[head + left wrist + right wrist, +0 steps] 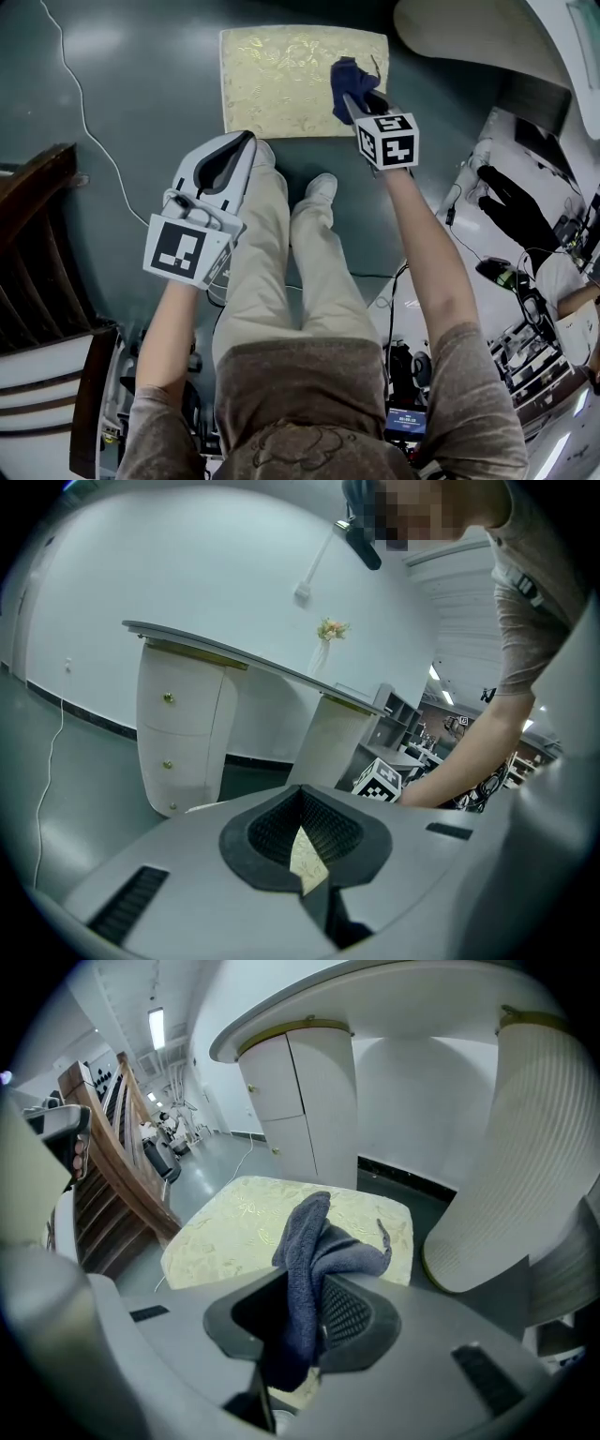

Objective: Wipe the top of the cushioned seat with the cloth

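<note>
Right gripper: its jaws are clamping tight on the cloth, pinching its bunched middle.
Left gripper: its jaws are pressing together on nothing, hanging at centre left of the head view, below the seat's lower left corner.
Cloth: dark blue and crumpled, it is hanging over the right part of the cushioned seat, its long axis running from the jaws toward the top of the frame.
Cushioned seat: pale gold and patterned, it is sitting at top centre, its long side running left to right.
Markings: each marker cube is showing black-and-white square patterns.
</note>
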`<state>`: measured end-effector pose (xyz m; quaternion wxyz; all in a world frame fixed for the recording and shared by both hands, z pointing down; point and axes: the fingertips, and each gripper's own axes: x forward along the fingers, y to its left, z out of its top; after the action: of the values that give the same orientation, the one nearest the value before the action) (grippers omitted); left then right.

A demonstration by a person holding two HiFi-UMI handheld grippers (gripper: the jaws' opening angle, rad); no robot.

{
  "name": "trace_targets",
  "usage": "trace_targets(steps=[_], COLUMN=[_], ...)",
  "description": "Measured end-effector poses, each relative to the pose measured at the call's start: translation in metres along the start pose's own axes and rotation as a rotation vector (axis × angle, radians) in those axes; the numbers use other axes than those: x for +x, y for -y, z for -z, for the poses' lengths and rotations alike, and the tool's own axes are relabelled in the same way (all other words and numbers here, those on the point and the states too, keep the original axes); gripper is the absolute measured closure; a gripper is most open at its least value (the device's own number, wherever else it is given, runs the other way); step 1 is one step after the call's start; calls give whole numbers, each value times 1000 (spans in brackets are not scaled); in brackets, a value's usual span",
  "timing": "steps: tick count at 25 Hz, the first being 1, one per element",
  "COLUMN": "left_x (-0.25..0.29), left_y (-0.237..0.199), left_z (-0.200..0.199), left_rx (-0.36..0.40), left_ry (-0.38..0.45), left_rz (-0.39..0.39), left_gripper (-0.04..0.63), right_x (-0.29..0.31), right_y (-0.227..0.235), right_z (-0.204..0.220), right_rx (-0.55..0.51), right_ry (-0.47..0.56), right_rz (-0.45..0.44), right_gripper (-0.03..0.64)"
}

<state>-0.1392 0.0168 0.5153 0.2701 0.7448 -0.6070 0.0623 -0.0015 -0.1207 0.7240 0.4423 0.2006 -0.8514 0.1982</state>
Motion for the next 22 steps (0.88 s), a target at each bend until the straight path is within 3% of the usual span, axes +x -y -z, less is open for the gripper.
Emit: trace_targets(steps=[12,22], left_x=[9,18], left_y=[13,22], left_z=[3,4], left_rx=[12,14], left_ry=[-17,-30], left_rz=[14,26], left_gripper=[578,578], right_x=[-26,-56], right_y=[56,105], right_z=[25,55], right_rx=[1,22], right_ry=[-2,-57], right_rz=[72,182], right_gripper=[515,518])
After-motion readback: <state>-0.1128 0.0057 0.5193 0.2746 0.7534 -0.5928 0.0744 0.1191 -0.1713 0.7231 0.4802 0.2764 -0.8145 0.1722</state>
